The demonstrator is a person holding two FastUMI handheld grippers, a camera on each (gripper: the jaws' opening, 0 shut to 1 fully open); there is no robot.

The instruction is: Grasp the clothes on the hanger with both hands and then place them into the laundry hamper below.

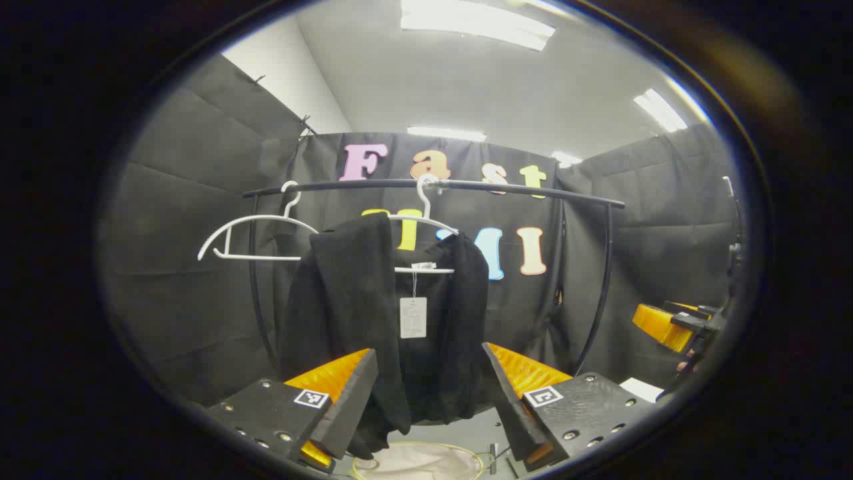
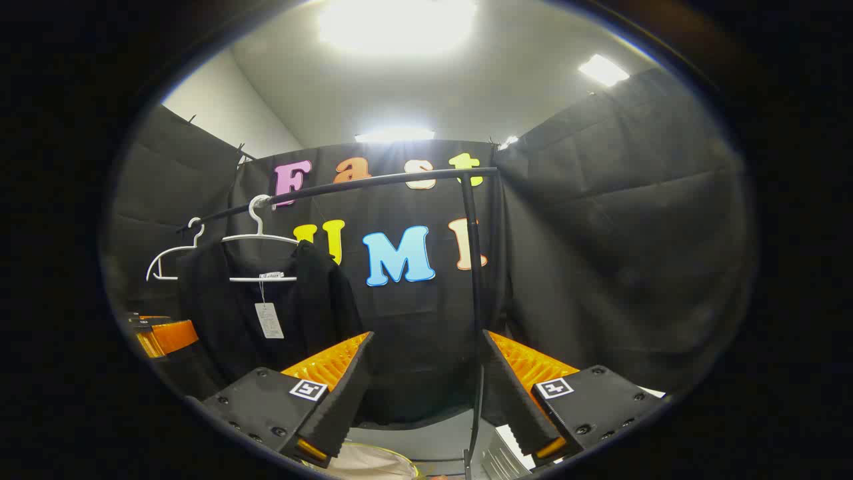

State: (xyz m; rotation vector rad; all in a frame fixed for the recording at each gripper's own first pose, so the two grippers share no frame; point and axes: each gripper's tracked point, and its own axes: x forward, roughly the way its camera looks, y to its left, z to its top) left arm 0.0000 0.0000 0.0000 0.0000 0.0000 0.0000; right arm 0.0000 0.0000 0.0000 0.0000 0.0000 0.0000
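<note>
A: Two grippers, both with fingers spread wide and holding nothing. How should they take the black fabric garment point(image 1: 373, 313)?

B: It hangs on a white plastic hanger point(image 1: 426, 230) from the curved black metal rail point(image 1: 433, 185). The left gripper point(image 1: 426, 390) faces it, near. The right gripper point(image 2: 426, 393) sits off to its right, so it should swing leftward. Pinch each shoulder.

A: Any obstacles?

B: The rail's upright post point(image 2: 474, 280) stands close ahead of the right gripper. An empty white hanger point(image 1: 250, 233) hangs beside. The pale round hamper point(image 1: 420, 461) waits below.

A recording booth: black cloth walls point(image 1: 200, 220), ceiling light panels point(image 1: 476, 23), a garment rail point(image 1: 433, 187).
</note>
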